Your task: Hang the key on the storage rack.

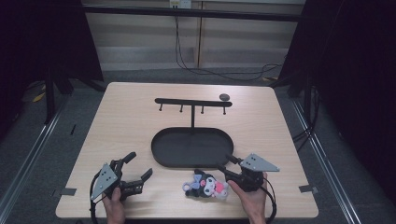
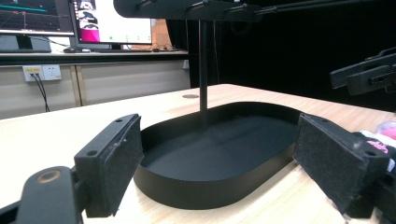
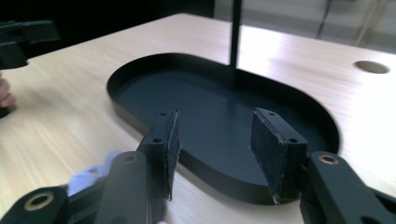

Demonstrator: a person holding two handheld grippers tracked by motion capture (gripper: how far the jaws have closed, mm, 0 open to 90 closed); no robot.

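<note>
- On the near left of the wooden table [image 1: 126, 121], the left gripper [image 1: 138, 169] is held low in a person's left hand [image 1: 114, 205], its jaws spread wide with nothing between them. A grey three-cornered plate sits on top of it.
- From the left gripper view, the left gripper [image 2: 219, 165] frames the tray between its two black padded jaws; the pads [image 2: 122, 161] stand well apart, and the tray's near wall lies just beyond them.
- At the middle of the table sits a black oval tray [image 1: 161, 156] with a low rim. A thin post rises from its far part and carries a black crossbar [image 1: 193, 102] with four small pegs hanging under it.
- Behind the bar's right end, a small dark round disc [image 1: 224, 97] lies on the tabletop.
- Just in front of the tray's near edge lies a small plush toy [image 1: 205, 185], dark with white, lilac and pink parts. It rests on the table, outside the tray, just left of the right gripper.
- On the near right, the right gripper [image 1: 223, 165] is held by the right hand [image 1: 250, 198], pointing toward the tray.
- From the right gripper view, the right gripper [image 3: 215, 156] has its jaws parted and empty, hanging over the tray's near rim; a blurred lilac bit of the toy shows at lower left.
</note>
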